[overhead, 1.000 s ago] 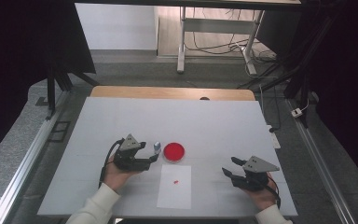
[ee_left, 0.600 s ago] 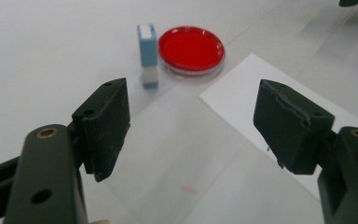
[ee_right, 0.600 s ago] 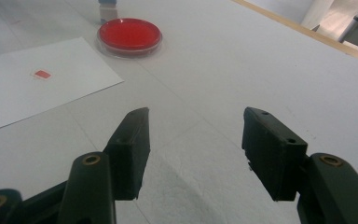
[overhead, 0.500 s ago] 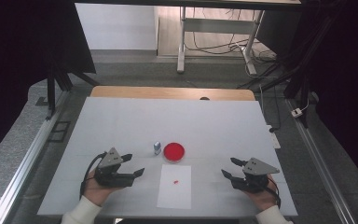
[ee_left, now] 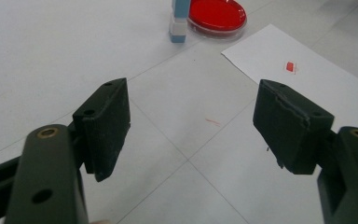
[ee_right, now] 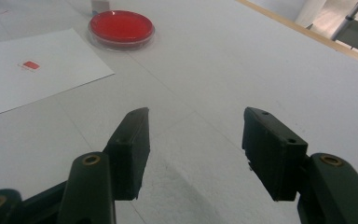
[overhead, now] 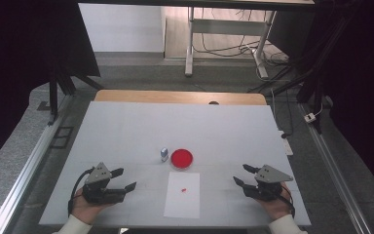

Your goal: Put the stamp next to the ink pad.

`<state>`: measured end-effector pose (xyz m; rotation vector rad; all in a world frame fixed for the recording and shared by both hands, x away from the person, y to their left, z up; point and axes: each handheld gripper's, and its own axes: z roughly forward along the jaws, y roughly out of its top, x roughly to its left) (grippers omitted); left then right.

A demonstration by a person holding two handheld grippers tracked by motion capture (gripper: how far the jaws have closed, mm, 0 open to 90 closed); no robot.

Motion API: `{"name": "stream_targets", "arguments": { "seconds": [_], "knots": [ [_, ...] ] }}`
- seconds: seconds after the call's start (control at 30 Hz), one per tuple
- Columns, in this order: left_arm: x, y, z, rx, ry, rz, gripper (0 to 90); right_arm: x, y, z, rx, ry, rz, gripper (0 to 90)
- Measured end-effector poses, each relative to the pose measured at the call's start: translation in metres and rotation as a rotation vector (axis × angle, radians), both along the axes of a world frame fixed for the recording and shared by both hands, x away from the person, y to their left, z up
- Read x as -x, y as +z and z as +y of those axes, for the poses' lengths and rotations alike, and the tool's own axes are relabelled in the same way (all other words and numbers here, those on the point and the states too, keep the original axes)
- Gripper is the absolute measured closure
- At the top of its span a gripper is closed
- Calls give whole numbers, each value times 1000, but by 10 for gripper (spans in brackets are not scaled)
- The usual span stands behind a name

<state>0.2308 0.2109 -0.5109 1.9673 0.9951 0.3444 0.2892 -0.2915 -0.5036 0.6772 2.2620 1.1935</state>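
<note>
A small blue-and-white block [overhead: 164, 154] stands upright just left of a round red dish [overhead: 181, 158] at mid-table. In front of them lies a white paper sheet [overhead: 182, 202] with a small red mark [overhead: 184, 189]. My left gripper [overhead: 125, 178] rests near the front left, well apart from the block, open and with nothing between its jaws. In the left gripper view the left gripper [ee_left: 191, 91] points toward the block [ee_left: 178, 23], the dish [ee_left: 216, 16] and the sheet [ee_left: 317, 88]. My right gripper [overhead: 241, 174] sits at the front right, open, with nothing in the right gripper [ee_right: 196, 116].
The white table [overhead: 126, 126] has a wooden strip [overhead: 180, 96] along its far edge. Metal rails run down both sides, and a frame with cables stands on the floor behind. In the right gripper view the dish [ee_right: 121, 28] and the sheet [ee_right: 51, 79] lie ahead to the left.
My left gripper has drawn back from the block toward the near left of the table, leaving the block standing by the dish. The right gripper has stayed put.
</note>
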Motion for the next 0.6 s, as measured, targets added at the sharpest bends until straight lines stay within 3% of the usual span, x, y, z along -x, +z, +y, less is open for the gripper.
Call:
{"name": "stream_targets", "arguments": {
  "seconds": [0.6],
  "knots": [
    [-2,-1,3,1,12,3,275,0,1,-1,1,4,-10,410]
  ]
}}
